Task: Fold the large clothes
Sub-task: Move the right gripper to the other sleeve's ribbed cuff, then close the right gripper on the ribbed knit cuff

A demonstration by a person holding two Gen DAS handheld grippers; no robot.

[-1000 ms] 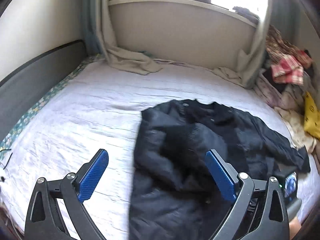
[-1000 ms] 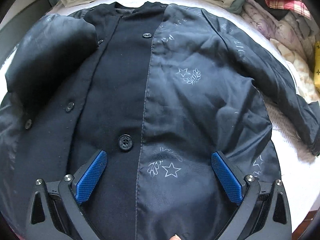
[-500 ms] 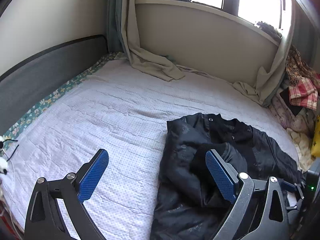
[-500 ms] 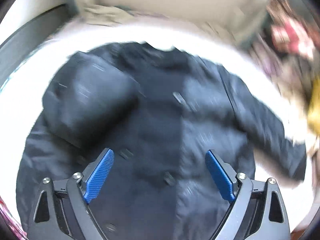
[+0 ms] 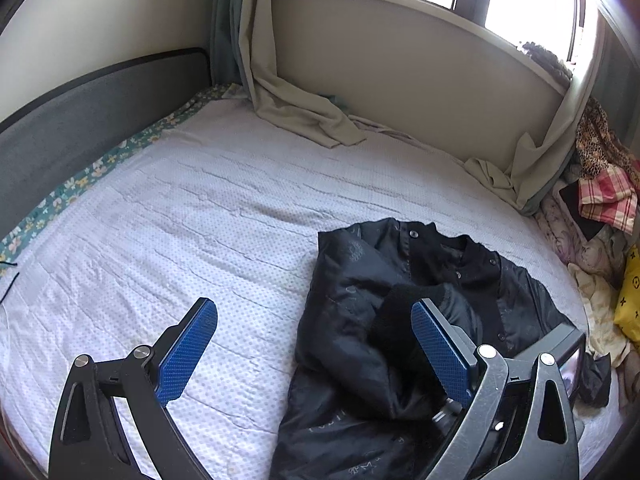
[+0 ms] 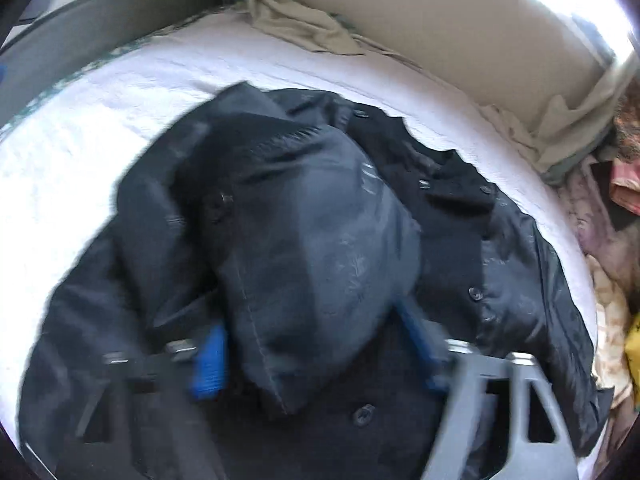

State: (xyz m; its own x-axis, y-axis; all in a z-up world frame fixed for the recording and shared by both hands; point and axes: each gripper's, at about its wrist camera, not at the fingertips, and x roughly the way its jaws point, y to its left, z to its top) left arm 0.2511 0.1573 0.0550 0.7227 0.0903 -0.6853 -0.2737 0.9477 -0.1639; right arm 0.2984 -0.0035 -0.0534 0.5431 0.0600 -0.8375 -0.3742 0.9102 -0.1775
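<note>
Meanwhile: Jacket Panel Half-Caught in a Closing Claw

Right now the right claw (image 6: pixel 316 352) is closing around a bunched fold of the black jacket (image 6: pixel 320 240), cloth already between its blue pads. Blur hides whether they press yet. The left claw (image 5: pixel 316 348) stands wide apart over the bed (image 5: pixel 200 208), holding nothing. The jacket lies crumpled on the near right part of the white quilted sheet. Slippery lining may slide out of a shallow pinch, or several layers may be caught together, spoiling the fold. Curtains (image 5: pixel 296 112) spill onto the bed's far edge; a clothes pile (image 5: pixel 600 200) sits by the window wall.
</note>
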